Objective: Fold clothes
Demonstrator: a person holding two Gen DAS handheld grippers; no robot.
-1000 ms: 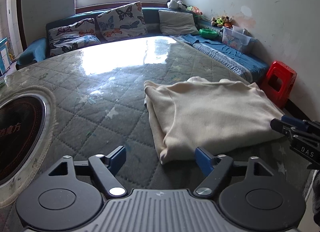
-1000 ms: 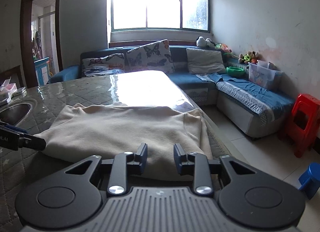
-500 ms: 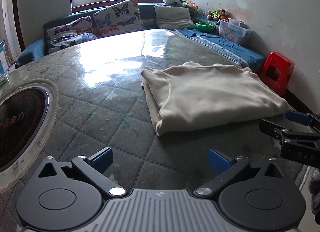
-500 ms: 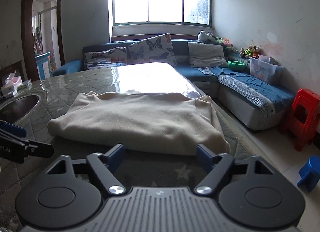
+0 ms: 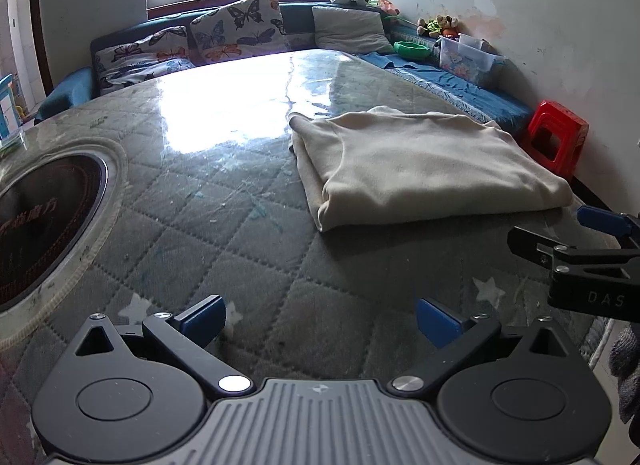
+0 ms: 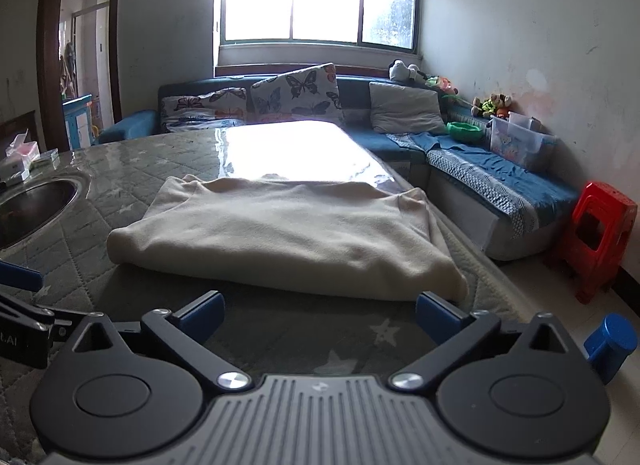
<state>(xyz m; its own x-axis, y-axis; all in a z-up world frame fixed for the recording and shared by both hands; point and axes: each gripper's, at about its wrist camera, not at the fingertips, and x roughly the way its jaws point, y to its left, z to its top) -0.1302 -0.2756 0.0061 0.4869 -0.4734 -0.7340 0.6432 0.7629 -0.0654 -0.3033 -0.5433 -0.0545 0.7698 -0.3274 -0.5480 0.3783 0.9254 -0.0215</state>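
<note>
A cream garment (image 5: 420,169) lies folded into a flat rectangle on the quilted table (image 5: 240,233); it also shows in the right wrist view (image 6: 280,233). My left gripper (image 5: 320,317) is open and empty, pulled back from the garment's near left corner. My right gripper (image 6: 320,313) is open and empty, just short of the garment's near edge. The right gripper shows at the right of the left wrist view (image 5: 572,241), and the left gripper at the left edge of the right wrist view (image 6: 20,305).
A round cooktop (image 5: 40,221) is set in the table at the left. A blue sofa (image 6: 480,177) with butterfly cushions (image 6: 296,93) runs behind and to the right. A red stool (image 6: 596,233) stands on the floor by the wall.
Both grippers have opened wide and drawn back from the garment's near edge, leaving it folded on the table.
</note>
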